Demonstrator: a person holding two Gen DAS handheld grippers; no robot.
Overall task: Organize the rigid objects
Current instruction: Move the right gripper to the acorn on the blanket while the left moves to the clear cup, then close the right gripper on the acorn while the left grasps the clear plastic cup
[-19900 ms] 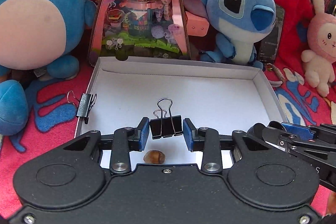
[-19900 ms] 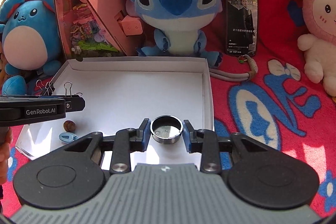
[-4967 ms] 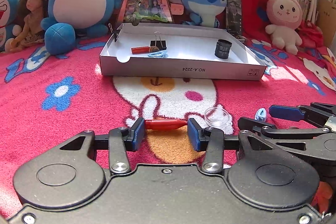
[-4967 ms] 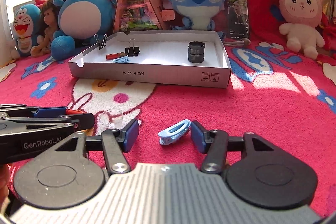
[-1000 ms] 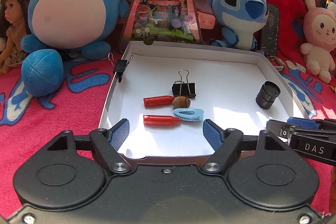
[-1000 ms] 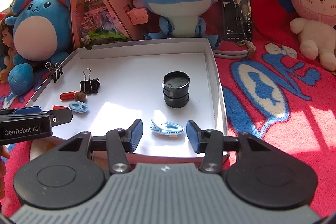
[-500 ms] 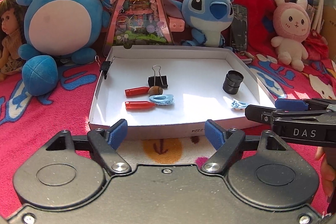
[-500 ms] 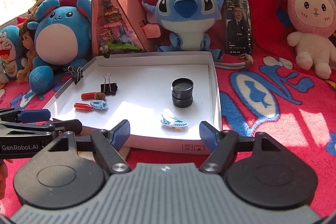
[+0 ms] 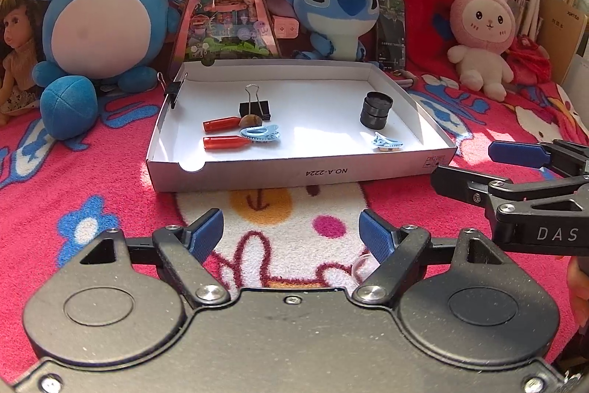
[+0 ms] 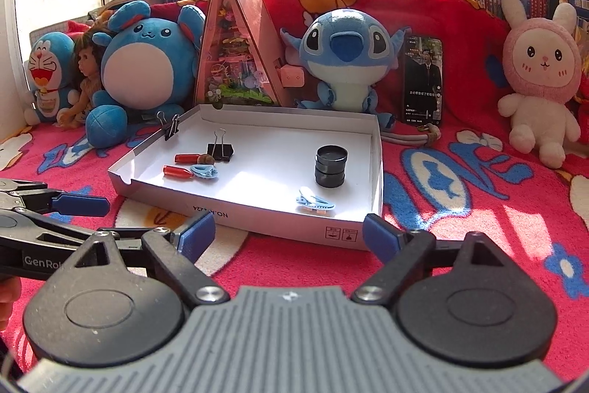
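The white cardboard tray point(image 9: 302, 172) lies on the red blanket ahead of both grippers. In it are a black binder clip point(image 9: 254, 107), two red capsules point(image 9: 224, 142), a brown nut point(image 9: 251, 120), a blue hair clip point(image 9: 261, 134), stacked black rings point(image 9: 375, 109) and a second blue clip point(image 10: 314, 201) near the front right corner. My left gripper point(image 9: 291, 232) is open and empty over the blanket, short of the tray. A small clear dish point(image 9: 362, 267) lies by its right finger. My right gripper point(image 10: 289, 234) is empty, its jaws opening, just before the tray's front wall.
Another binder clip point(image 9: 173, 91) is clipped on the tray's left wall. Plush toys point(image 10: 147, 69), a pink triangular case point(image 10: 235, 61) and a phone point(image 10: 423, 80) stand behind the tray. In the left wrist view the right gripper point(image 9: 464, 162) reaches in from the right.
Both grippers have drawn back from the tray toward the near blanket. The right jaws have spread wider and left the blue clip lying in the tray.
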